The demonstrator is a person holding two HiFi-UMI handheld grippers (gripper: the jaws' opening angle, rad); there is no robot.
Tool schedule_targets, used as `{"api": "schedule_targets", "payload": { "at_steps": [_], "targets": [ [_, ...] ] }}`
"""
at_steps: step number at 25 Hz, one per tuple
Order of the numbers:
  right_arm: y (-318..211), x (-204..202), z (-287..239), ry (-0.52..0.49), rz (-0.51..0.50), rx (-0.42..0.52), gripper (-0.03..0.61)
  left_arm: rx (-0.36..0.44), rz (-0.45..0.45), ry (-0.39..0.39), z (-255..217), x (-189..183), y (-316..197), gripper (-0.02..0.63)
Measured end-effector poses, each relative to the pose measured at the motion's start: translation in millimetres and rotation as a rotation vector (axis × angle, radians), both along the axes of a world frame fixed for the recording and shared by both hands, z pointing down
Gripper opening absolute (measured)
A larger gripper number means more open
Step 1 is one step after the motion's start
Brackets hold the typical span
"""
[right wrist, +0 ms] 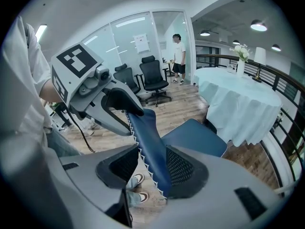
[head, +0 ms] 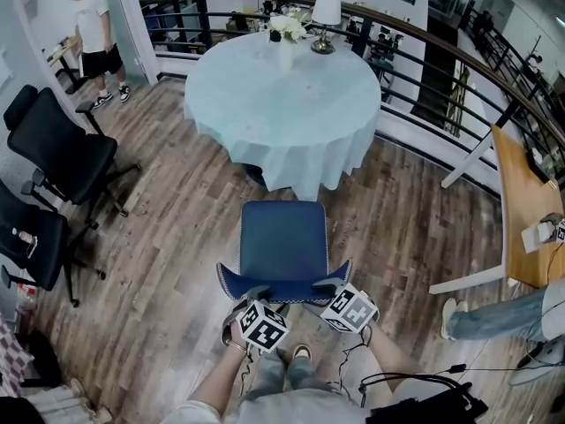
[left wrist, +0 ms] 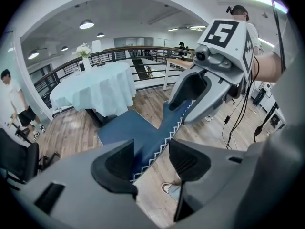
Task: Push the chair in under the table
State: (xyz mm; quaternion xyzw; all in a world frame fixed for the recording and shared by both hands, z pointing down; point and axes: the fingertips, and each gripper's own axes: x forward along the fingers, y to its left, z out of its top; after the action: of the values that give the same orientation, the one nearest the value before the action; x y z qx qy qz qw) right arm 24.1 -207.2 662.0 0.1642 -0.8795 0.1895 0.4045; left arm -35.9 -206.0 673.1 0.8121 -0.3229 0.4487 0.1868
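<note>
The blue chair (head: 282, 241) stands on the wood-plank floor (head: 168, 272) with its seat turned toward the round table (head: 282, 104). The front edge of the seat lies right at the hem of the pale blue tablecloth, and the whole seat shows outside the table. Its backrest (head: 284, 283), trimmed with white zigzag stitching, is on the side nearest the person, and both grippers sit on its top edge. The left gripper (head: 256, 295) has its jaws parted on either side of the backrest's left end. In the left gripper view (left wrist: 150, 161) the blue edge runs between the pads close to one jaw, with floor showing beside the other. The right gripper (head: 328, 290) straddles the right end in the same way. In the right gripper view (right wrist: 147, 168) its jaws are apart, the backrest lies against one pad, and a gap is left at the other. On the far side of the tabletop stand a white vase of flowers (head: 287, 34) and a small lamp (head: 326, 14). Black office chairs (head: 57, 148) stand well to the left, and a person in a white shirt (head: 93, 34) stands beyond them. A curved railing (head: 441, 51) runs behind the table, and a wooden desk (head: 521, 201) stands at the right.
</note>
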Motion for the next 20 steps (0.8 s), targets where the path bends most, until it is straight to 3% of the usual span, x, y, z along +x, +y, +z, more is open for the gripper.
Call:
{"api": "schedule_targets", "payload": {
  "at_steps": [20],
  "targets": [
    [-73.1, -0.9, -0.6, 0.0, -0.021, 0.061, 0.187, 0.005, -0.012, -0.001, 1.1, -1.0, -72.1, 0.229]
  ]
}}
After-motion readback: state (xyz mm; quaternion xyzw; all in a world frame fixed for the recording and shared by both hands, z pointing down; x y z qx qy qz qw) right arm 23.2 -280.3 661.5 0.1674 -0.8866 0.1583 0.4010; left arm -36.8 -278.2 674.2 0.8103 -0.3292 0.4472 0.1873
